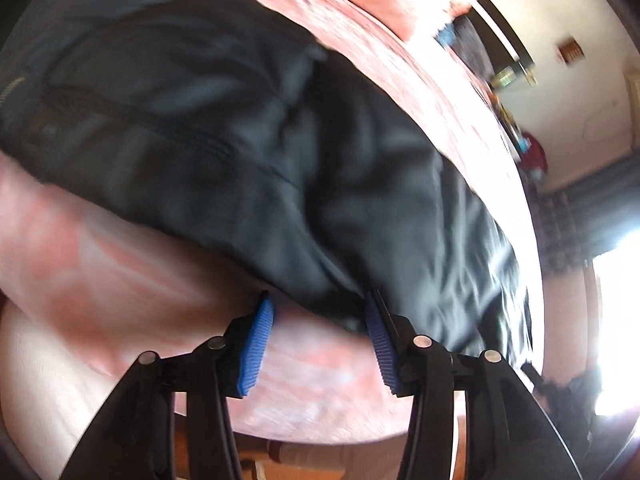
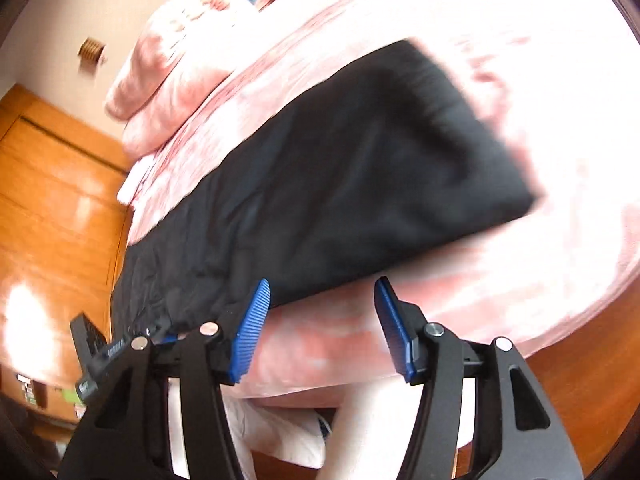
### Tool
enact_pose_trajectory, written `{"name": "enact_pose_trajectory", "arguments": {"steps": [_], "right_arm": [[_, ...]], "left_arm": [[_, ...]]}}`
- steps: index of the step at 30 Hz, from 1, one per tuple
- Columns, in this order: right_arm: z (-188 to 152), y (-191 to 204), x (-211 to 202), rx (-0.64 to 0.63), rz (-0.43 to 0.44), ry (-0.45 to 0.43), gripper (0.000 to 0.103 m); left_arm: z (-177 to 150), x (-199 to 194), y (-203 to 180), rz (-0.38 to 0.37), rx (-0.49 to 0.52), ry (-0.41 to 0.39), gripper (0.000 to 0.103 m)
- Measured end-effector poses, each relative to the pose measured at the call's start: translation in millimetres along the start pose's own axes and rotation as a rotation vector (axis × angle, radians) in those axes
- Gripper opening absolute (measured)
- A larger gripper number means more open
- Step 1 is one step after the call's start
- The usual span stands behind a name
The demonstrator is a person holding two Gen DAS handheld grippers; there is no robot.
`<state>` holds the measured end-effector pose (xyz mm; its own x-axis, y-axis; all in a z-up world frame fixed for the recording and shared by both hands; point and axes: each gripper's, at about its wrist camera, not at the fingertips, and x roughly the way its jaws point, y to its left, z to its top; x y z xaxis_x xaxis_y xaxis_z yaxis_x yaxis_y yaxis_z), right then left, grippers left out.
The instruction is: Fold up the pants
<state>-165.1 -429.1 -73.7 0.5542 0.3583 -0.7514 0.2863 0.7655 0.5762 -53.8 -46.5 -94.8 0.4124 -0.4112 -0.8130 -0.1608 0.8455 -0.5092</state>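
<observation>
Black pants (image 1: 248, 152) lie spread on a pink bed cover (image 1: 120, 280); both views are motion-blurred. My left gripper (image 1: 320, 312) is open, its blue pads at the near edge of the pants, with the fabric edge just between and above them. In the right wrist view the pants (image 2: 360, 184) stretch from lower left to upper right. My right gripper (image 2: 324, 292) is open just below the pants' near edge, over the bed cover (image 2: 500, 288). The left gripper's body (image 2: 96, 356) shows at the lower left by the pants' end.
A pink pillow or blanket (image 2: 168, 80) lies at the bed's far end. A wooden wardrobe and floor (image 2: 52, 208) are on the left. Bright window light and a curtain (image 1: 600, 208) are on the right. The bed edge drops off below both grippers.
</observation>
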Motion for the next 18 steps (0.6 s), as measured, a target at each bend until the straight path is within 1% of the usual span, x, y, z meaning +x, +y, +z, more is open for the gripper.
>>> {"name": "enact_pose_trajectory", "arguments": {"steps": [1, 2, 3, 4, 6, 7, 9, 11, 12, 13, 14, 15, 17, 18], "right_arm": [[4, -8, -3, 0.024, -0.001, -0.009, 0.052], [9, -14, -5, 0.051, 0.008, -0.024, 0.045], [14, -18, -5, 0.066, 0.024, -0.032, 0.028], [18, -19, -4, 0.070, 0.025, -0.033, 0.017], [27, -18, -7, 0.042, 0.025, -0.048, 0.009], [30, -17, -9, 0.026, 0.027, -0.055, 0.008], [36, -11, -14, -0.016, 0.047, -0.082, 0.007], [40, -10, -20, -0.040, 0.059, -0.110, 0.007], [42, -10, -15, -0.040, 0.039, -0.103, 0.007], [47, -14, -8, -0.029, 0.010, -0.079, 0.007], [45, -22, 1, -0.003, -0.016, -0.048, 0.007], [42, -30, 9, 0.021, -0.028, -0.020, 0.007], [32, -42, 15, 0.052, -0.025, 0.012, 0.008], [28, -44, 15, 0.065, -0.004, 0.010, 0.008]], "left_arm": [[-2, 5, -8, 0.000, 0.018, 0.004, 0.048], [-1, 7, -12, 0.002, 0.019, 0.005, 0.051], [1, 9, -16, 0.007, 0.010, 0.002, 0.053], [2, 10, -18, 0.010, -0.004, 0.003, 0.053], [7, 10, -21, 0.007, -0.036, 0.008, 0.052], [9, 9, -21, 0.006, -0.052, 0.012, 0.051], [11, 3, -19, -0.028, -0.109, -0.002, 0.050], [12, -5, -18, -0.040, -0.110, -0.037, 0.049], [13, -6, -22, -0.028, -0.088, -0.052, 0.049], [13, -2, -26, -0.011, -0.068, -0.050, 0.049], [12, 2, -26, 0.010, -0.060, -0.036, 0.049], [11, 8, -24, 0.014, -0.066, -0.021, 0.049], [11, 18, -23, 0.027, -0.054, -0.003, 0.049], [9, 19, -23, 0.031, -0.045, -0.007, 0.049]]}}
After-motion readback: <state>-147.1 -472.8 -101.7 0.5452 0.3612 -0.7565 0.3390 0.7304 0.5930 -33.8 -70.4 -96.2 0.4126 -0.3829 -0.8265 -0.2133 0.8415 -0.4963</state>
